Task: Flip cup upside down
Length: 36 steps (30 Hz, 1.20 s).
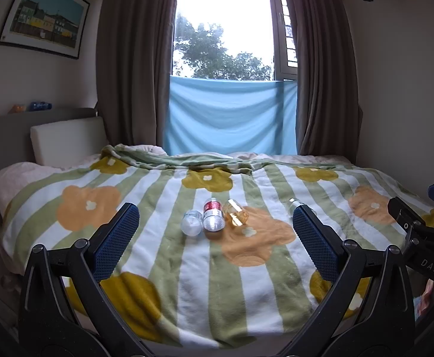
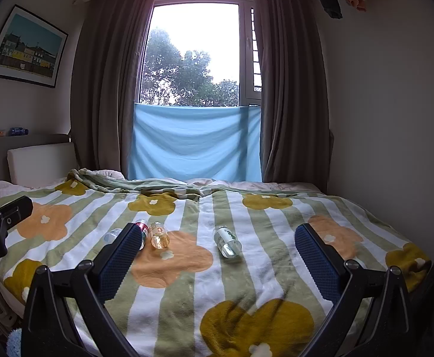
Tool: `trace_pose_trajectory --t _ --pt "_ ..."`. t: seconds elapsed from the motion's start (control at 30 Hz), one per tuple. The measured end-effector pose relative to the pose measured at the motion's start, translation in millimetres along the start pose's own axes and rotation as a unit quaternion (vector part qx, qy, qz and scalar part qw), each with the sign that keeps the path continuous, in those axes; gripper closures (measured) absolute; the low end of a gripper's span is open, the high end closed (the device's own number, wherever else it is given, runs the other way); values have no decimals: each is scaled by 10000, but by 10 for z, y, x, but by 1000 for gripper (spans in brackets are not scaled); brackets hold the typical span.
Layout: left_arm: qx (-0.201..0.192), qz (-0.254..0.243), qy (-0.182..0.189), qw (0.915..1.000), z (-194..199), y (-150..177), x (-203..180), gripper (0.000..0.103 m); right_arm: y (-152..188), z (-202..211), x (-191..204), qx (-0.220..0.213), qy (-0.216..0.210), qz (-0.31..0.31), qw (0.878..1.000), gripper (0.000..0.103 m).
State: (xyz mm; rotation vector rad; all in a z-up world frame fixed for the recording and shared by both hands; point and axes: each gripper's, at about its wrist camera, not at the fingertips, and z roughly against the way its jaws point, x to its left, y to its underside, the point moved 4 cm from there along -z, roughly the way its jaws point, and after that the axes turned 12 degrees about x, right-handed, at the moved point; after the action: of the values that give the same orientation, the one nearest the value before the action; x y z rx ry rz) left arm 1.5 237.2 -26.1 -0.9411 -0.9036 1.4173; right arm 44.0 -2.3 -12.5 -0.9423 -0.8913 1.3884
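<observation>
Four cups lying on a flowered blanket (image 1: 187, 267).
Left gripper (image 1: 216, 232) and right gripper (image 2: 218, 255): fingers wide, empty, near the red cup (image 1: 213, 214).

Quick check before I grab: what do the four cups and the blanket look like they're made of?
The four cups look like clear glass or hard plastic, glossy; which one is unclear. Frosted cup: cloudy white. Red cup: red band, see-through base. Amber cup: tinted, blanket shows through. Green-print cup: clear with glints. Blanket: soft fleece, matte and fuzzy.
</observation>
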Motion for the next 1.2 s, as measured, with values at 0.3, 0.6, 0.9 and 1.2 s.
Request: trace_pose_trajectory --t 0.3,0.6,0.9,1.2 --pt "6 27 29 10000 -6 -11 27 0 19 16 -2 2 -8 4 10000 0" --pt "16 30 25 10000 5 -9 24 0 27 11 -2 2 -5 7 10000 0" --pt "3 32 31 10000 18 -10 27 0 24 11 -2 5 -8 10 10000 0" --pt "60 21 32 10000 3 -7 11 0 32 6 -5 15 -13 13 10000 0"
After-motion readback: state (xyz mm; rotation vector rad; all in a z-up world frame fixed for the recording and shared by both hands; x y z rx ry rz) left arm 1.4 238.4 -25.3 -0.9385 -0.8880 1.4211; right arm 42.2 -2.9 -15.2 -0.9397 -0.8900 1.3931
